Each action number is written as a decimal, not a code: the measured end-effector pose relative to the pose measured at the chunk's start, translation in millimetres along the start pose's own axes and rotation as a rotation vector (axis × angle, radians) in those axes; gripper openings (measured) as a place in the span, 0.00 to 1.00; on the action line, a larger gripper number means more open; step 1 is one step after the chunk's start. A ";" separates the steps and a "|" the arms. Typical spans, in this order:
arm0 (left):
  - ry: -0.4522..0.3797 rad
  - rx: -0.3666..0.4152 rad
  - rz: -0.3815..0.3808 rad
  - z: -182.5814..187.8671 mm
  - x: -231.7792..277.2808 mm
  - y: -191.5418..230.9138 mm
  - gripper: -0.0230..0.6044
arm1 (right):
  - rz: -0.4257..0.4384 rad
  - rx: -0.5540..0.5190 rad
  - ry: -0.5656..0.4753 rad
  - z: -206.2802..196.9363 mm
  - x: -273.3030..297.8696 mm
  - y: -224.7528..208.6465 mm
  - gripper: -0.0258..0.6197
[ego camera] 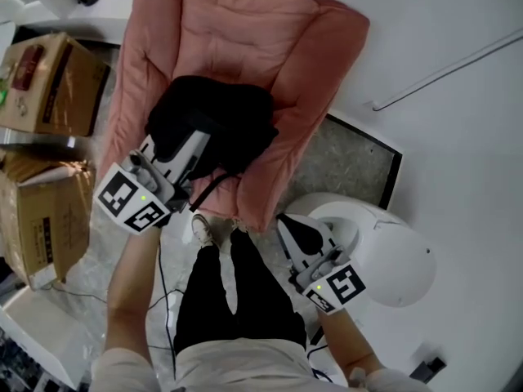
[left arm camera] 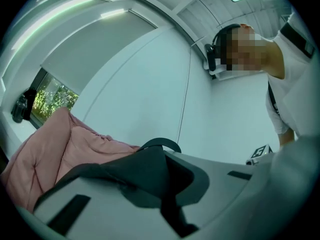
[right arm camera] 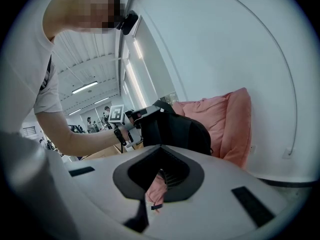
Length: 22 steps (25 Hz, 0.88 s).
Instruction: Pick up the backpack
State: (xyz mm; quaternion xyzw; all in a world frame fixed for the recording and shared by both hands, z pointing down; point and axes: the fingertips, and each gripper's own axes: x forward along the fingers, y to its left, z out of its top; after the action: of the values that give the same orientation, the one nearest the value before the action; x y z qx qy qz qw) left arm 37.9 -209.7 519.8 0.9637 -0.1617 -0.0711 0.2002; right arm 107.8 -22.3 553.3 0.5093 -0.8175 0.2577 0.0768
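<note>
Backpack (ego camera: 225, 113) is pinched at its top inside left claw (ego camera: 196, 141).

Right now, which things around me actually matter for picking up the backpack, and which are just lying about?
For the job:
backpack
left gripper, fingers shut on the backpack's top
right gripper, empty

Just lying about:
pink cushioned seat, under the backpack
two cardboard boxes
white domed object
dark floor mat
</note>
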 end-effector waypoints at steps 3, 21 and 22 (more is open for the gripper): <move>-0.012 -0.025 0.007 9.2 -11.1 -2.0 0.06 | -0.016 -0.010 -0.002 2.9 -10.9 6.6 0.07; -0.061 0.012 0.060 100.0 -46.2 -49.8 0.06 | -0.042 -0.067 -0.084 69.9 -56.9 22.5 0.07; -0.066 0.012 0.060 105.7 -50.0 -52.6 0.06 | -0.040 -0.076 -0.088 73.6 -57.7 25.7 0.07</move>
State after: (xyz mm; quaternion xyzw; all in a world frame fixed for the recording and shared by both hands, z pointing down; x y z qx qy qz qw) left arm -15.4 -185.4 405.8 0.9567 -0.1973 -0.0960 0.1911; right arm 122.6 -4.4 459.2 0.5331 -0.8189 0.2023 0.0652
